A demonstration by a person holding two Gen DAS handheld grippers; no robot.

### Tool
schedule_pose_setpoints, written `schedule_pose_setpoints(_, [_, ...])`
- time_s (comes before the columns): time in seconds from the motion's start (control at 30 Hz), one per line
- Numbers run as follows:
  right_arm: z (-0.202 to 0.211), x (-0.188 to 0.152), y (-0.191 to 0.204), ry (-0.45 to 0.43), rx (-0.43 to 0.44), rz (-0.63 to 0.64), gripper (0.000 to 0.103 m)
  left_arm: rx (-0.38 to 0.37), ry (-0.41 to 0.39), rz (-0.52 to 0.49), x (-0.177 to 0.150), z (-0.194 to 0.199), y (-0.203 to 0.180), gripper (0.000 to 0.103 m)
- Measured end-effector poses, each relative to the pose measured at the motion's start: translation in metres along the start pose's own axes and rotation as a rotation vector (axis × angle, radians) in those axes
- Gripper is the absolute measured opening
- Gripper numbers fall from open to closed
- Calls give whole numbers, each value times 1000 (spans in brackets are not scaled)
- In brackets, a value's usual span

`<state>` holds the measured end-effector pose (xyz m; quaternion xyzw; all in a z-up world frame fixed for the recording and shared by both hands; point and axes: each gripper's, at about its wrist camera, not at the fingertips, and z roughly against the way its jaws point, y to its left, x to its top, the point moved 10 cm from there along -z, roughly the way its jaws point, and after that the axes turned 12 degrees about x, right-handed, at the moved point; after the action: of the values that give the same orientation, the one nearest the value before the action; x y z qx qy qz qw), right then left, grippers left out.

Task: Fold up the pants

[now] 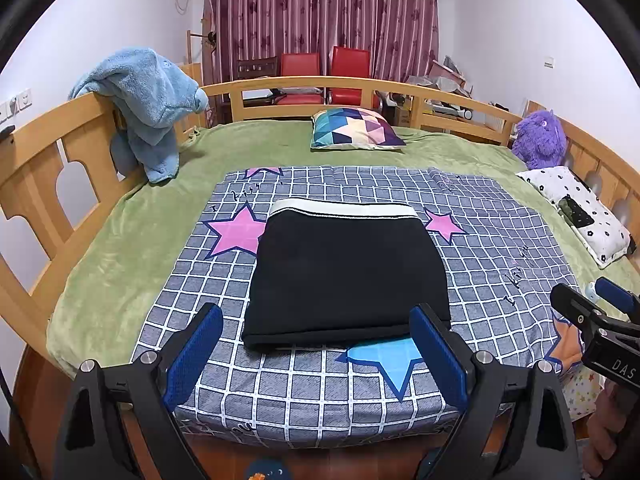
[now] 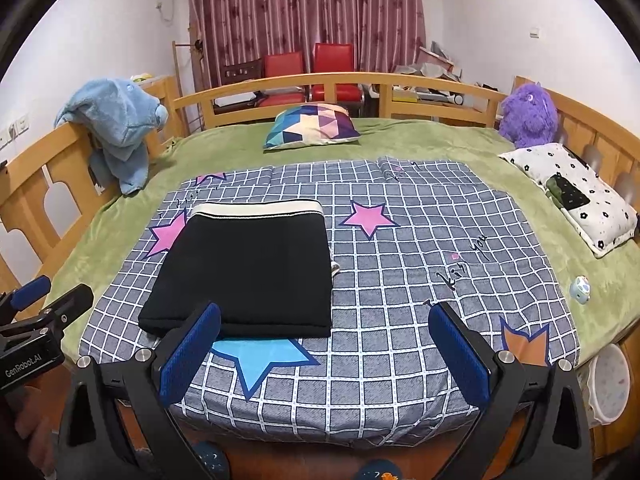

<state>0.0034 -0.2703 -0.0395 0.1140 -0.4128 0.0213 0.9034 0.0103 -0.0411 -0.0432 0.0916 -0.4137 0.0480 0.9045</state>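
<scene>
Black pants [image 1: 344, 276] [image 2: 248, 272] lie folded into a flat rectangle on the checked grey sheet [image 1: 500, 240] [image 2: 420, 272], white waistband at the far edge. My left gripper [image 1: 316, 356] hangs open just in front of the fold's near edge, nothing between its blue pads. My right gripper [image 2: 324, 352] is also open and empty, near the pants' front right corner; its left finger [image 2: 192, 352] overlaps the fold's near edge in view. Each gripper shows at the other view's side, the right one [image 1: 596, 312] and the left one [image 2: 36, 304].
A green blanket [image 1: 132, 220] covers the bed inside a wooden rail [image 1: 48, 148]. A blue plush [image 1: 148, 100], patterned pillow [image 1: 356, 128], purple plush [image 1: 540, 140] and white floral pillow [image 1: 584, 208] lie around. A small toy [image 2: 580, 289] sits right; a white basin [image 2: 610, 384] below.
</scene>
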Motion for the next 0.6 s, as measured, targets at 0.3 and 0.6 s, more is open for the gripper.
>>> schedule_pose_setpoints(0.3, [0, 0, 4, -2, 2, -11, 102, 2, 2, 0, 0, -1, 0, 95])
schedule_pose_setpoints(0.6, [0, 1, 4, 1, 3, -12, 102, 8, 1, 7, 0, -2, 3, 95])
